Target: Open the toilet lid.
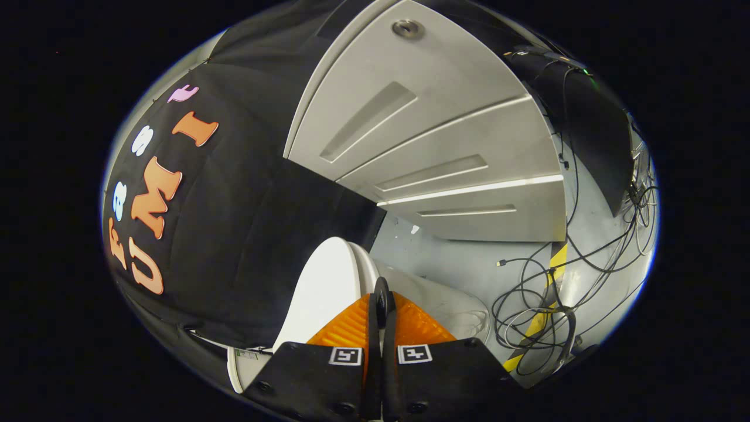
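Gripper (381, 293) jaws pressed together with nothing between them, smooth white glossy toilet lid (325, 287) raised upright just left of the fingertips, rounded white toilet bowl (451, 308) ahead-right, tangled black cables (542, 316) on grey floor (469, 264).

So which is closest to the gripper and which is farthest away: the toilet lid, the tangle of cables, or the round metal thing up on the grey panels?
From the gripper, whose fingers are closed together:
1. Toilet lid: raised, right at the fingertips, slightly to their left.
2. Tangle of cables: on the floor, beyond the toilet, to the right.
3. Round metal thing: farthest, high on the grey panels.
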Demonstrator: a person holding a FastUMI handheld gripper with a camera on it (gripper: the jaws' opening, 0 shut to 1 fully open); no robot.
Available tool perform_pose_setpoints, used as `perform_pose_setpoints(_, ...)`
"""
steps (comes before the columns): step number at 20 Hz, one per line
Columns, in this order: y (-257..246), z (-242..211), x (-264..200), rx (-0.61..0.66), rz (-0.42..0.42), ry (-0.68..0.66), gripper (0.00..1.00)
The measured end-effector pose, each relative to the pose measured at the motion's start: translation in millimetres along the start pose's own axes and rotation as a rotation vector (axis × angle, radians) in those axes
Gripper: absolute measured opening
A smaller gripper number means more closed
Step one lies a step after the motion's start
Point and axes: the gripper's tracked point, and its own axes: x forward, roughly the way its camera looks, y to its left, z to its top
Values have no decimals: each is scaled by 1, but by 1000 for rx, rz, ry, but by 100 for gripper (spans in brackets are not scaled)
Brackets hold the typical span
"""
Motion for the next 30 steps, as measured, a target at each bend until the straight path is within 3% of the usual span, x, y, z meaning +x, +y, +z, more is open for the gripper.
perform_pose_setpoints(4,48,25,-12,-172,15,-106,9)
perform_pose_setpoints(8,106,36,-41,-343,41,-130,8)
perform_pose_setpoints(13,177,35,-82,-445,114,-173,8)
perform_pose_setpoints(21,281,4,-134,-721,230,-209,9)
perform_pose_setpoints(30,366,-48,-171,-871,327,-242,8)
